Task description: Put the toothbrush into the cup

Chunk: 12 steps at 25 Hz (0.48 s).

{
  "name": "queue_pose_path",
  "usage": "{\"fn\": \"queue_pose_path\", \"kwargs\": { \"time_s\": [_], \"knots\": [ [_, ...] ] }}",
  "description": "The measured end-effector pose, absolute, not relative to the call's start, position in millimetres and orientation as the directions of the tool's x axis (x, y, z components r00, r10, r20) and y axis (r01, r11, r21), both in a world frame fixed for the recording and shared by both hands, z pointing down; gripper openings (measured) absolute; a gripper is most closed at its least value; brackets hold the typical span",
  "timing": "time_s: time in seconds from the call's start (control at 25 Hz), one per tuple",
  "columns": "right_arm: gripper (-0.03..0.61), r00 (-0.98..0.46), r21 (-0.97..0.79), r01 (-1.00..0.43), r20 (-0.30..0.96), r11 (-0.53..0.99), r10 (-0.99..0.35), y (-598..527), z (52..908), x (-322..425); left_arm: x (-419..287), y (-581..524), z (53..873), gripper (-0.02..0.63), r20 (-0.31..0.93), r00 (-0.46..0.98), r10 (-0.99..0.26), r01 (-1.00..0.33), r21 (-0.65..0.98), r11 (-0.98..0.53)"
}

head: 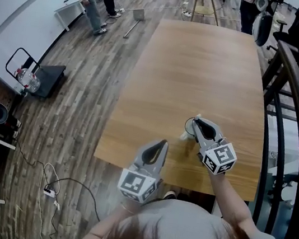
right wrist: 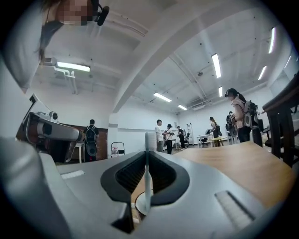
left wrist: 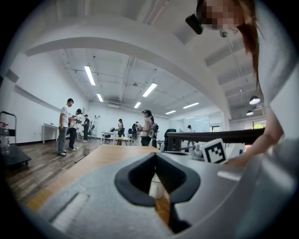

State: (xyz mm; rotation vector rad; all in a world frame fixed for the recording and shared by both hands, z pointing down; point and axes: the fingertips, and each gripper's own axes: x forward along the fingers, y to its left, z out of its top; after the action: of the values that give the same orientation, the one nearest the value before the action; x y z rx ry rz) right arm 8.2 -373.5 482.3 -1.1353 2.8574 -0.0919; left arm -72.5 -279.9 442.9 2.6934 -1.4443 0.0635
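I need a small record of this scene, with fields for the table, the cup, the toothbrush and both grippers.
table: wooden, bare apart from the cup
cup: white, stands on the table near the person's edge, just below the right gripper's tip
toothbrush: white, upright, head on top, lower end at the cup's rim; whether it is inside cannot be told
right gripper: shut on the toothbrush, over the cup
left gripper: jaws together, holds nothing, at the table's near edge, apart from the cup
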Motion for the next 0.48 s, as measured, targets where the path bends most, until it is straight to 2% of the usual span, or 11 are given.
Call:
{"fn": "queue_pose_path", "kwargs": {
  "time_s": [0.48],
  "knots": [
    [0.025, -0.696, -0.154, -0.707, -0.019, 0.690, -0.717, -376.2, 512.2, 13.1, -83.0, -266.9, 446.6, 0.000, 0.095, 0.534, -0.840, -0.846, 0.050, -0.531]
  ]
}}
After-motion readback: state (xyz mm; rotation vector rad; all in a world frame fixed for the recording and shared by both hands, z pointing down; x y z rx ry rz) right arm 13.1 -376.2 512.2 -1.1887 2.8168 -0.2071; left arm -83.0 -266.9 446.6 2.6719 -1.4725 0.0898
